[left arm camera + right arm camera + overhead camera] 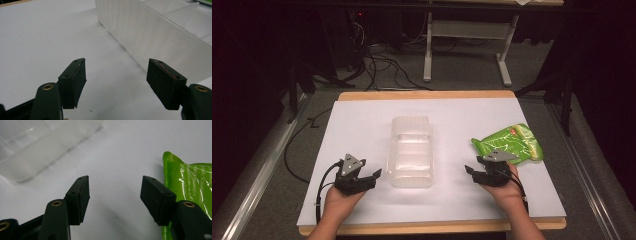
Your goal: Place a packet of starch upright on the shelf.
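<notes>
A clear plastic container (411, 151) with inner dividers lies in the middle of the white table sheet (362, 120). A green shiny bag (508, 143) lies to its right. My left gripper (368, 176) rests low at the container's left near corner, open and holding nothing; its own view has the container wall (150, 32) just ahead on the right of my left gripper (116, 85). My right gripper (476, 170) sits open between the container and the bag. In its view the bag (192, 182) lies against the right finger of my right gripper (114, 200), and the container (42, 142) is at upper left.
The sheet covers a wooden tabletop (427, 94). Beyond the far edge stand a white table frame (467, 45) and loose cables (382, 65) on the grey floor. Open sheet lies left of the container and along the front edge.
</notes>
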Demonstrator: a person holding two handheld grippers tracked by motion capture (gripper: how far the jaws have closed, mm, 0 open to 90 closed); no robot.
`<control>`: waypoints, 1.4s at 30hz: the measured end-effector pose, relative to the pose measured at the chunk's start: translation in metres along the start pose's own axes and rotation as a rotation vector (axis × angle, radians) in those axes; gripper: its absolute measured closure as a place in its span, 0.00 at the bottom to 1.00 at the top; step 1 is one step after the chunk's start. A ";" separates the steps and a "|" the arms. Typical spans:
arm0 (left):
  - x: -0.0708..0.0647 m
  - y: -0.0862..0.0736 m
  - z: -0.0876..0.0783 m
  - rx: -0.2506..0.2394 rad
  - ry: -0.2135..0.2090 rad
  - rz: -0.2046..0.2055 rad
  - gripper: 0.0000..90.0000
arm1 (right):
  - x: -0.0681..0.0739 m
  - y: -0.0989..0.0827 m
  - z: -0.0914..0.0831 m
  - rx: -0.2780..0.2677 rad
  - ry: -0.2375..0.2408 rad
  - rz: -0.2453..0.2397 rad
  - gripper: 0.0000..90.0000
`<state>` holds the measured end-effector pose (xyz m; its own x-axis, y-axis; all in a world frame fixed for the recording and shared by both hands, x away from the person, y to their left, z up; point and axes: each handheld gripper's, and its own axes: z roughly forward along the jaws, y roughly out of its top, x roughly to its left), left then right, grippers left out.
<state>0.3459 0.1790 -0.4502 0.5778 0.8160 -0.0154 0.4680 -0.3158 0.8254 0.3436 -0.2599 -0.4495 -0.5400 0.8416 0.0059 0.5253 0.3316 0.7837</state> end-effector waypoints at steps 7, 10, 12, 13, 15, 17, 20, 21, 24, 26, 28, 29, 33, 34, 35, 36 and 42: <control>0.000 0.000 -0.001 0.000 0.000 0.001 0.36 | 0.000 0.001 -0.001 -0.007 -0.002 0.006 0.45; 0.000 0.000 0.000 0.000 -0.001 0.000 0.36 | -0.007 0.001 -0.004 -0.019 -0.021 0.030 0.45; 0.000 0.000 0.000 0.000 -0.002 0.001 0.36 | -0.010 0.001 -0.005 -0.028 -0.028 0.035 0.44; 0.000 0.000 0.000 0.001 -0.003 0.002 0.36 | -0.018 0.001 -0.007 -0.036 -0.049 0.061 0.44; 0.000 0.000 0.000 0.001 -0.004 0.000 0.36 | -0.023 0.001 -0.009 -0.038 -0.064 0.072 0.43; 0.001 0.000 0.000 0.001 -0.004 -0.004 0.36 | -0.036 -0.001 -0.014 -0.055 -0.090 0.099 0.42; 0.002 -0.001 0.001 0.005 -0.001 -0.005 0.36 | -0.057 -0.006 -0.024 -0.076 -0.132 0.171 0.41; 0.002 -0.001 0.001 0.006 0.000 -0.008 0.36 | -0.071 -0.010 -0.031 -0.084 -0.176 0.196 0.40; 0.002 -0.001 0.001 0.008 0.001 -0.013 0.36 | -0.085 -0.015 -0.038 -0.091 -0.219 0.220 0.39; 0.002 -0.001 0.001 0.009 0.002 -0.014 0.36 | -0.098 -0.020 -0.044 -0.098 -0.253 0.265 0.37; 0.002 -0.001 0.002 0.011 0.003 -0.014 0.36 | -0.112 -0.025 -0.048 -0.108 -0.298 0.301 0.36; 0.002 -0.002 0.002 0.013 0.003 -0.014 0.36 | -0.119 -0.028 -0.050 -0.102 -0.322 0.332 0.34; 0.002 -0.002 0.003 0.019 0.003 -0.010 0.36 | -0.146 -0.044 -0.055 -0.095 -0.359 0.457 0.24; 0.002 -0.002 0.003 0.020 0.002 -0.009 0.36 | -0.152 -0.049 -0.057 -0.095 -0.355 0.489 0.22; 0.002 -0.002 0.003 0.019 0.003 -0.009 0.36 | -0.156 -0.052 -0.059 -0.094 -0.352 0.520 0.20; 0.001 -0.002 0.003 0.018 0.003 -0.010 0.36 | -0.161 -0.055 -0.061 -0.094 -0.363 0.529 0.20; 0.001 -0.002 0.003 0.020 0.003 -0.008 0.36 | -0.176 -0.066 -0.060 -0.099 -0.289 0.606 0.18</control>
<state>0.3477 0.1786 -0.4538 0.5718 0.8201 -0.0205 0.4861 -0.3186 0.8138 0.3645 -0.4556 -0.4651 0.0361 0.9511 0.3068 0.6092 -0.2643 0.7476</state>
